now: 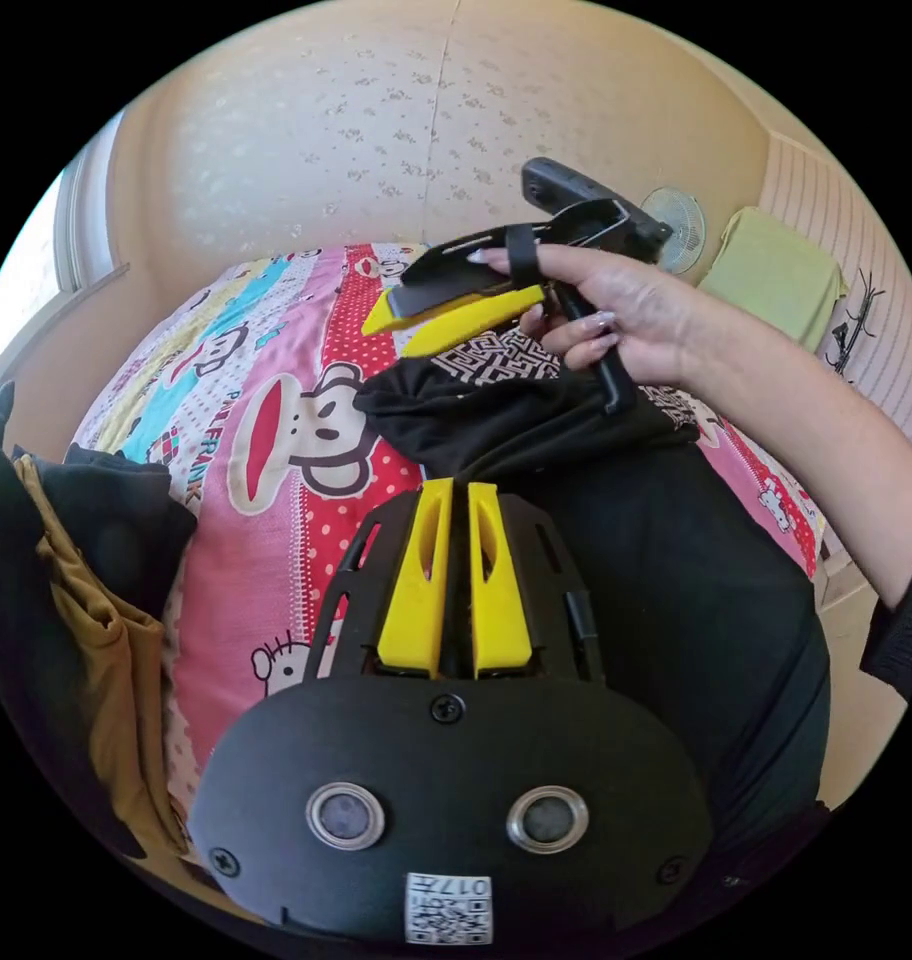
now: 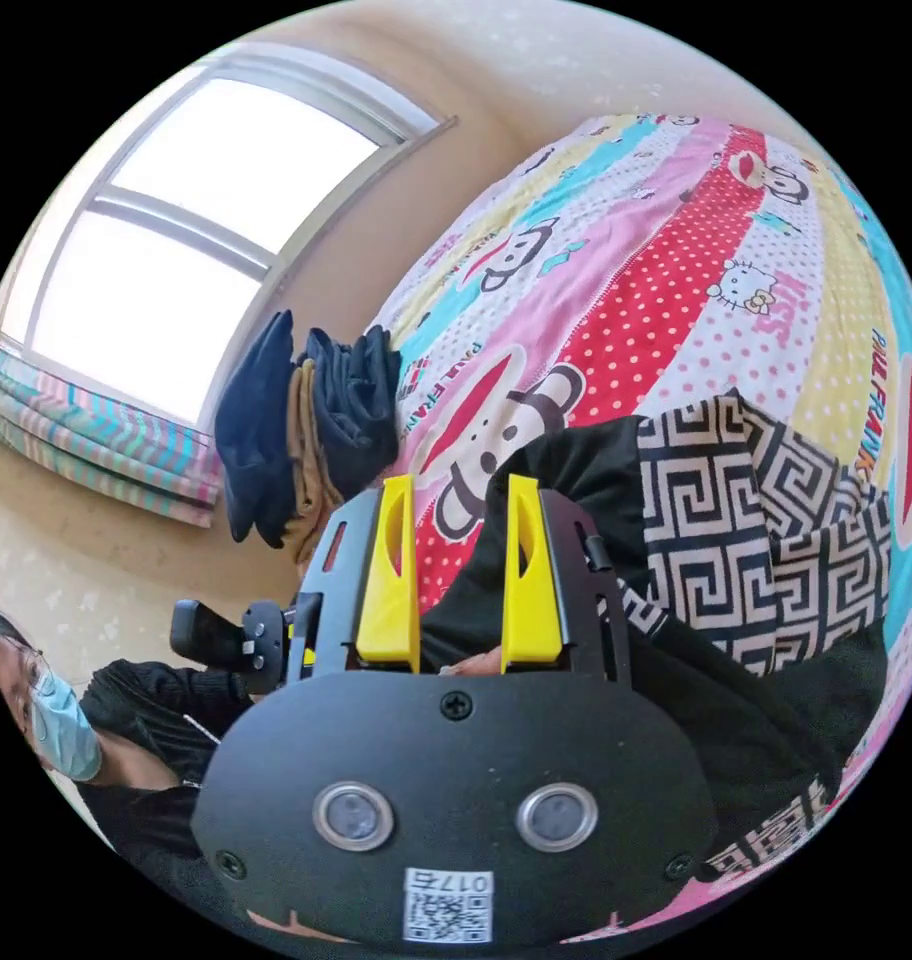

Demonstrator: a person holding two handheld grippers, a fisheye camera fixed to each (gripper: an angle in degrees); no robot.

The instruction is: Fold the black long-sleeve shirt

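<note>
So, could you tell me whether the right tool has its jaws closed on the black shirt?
No, in the right gripper view the right tool stands open, bedspread and black shirt visible between its jaws.

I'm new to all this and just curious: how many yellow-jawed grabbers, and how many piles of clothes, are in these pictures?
Yellow-jawed grippers: 2, the left gripper and the right gripper.
Clothes piles on the bed: 2, the black long-sleeve shirt and a stack of dark and mustard clothes.
Total: 4.
</note>
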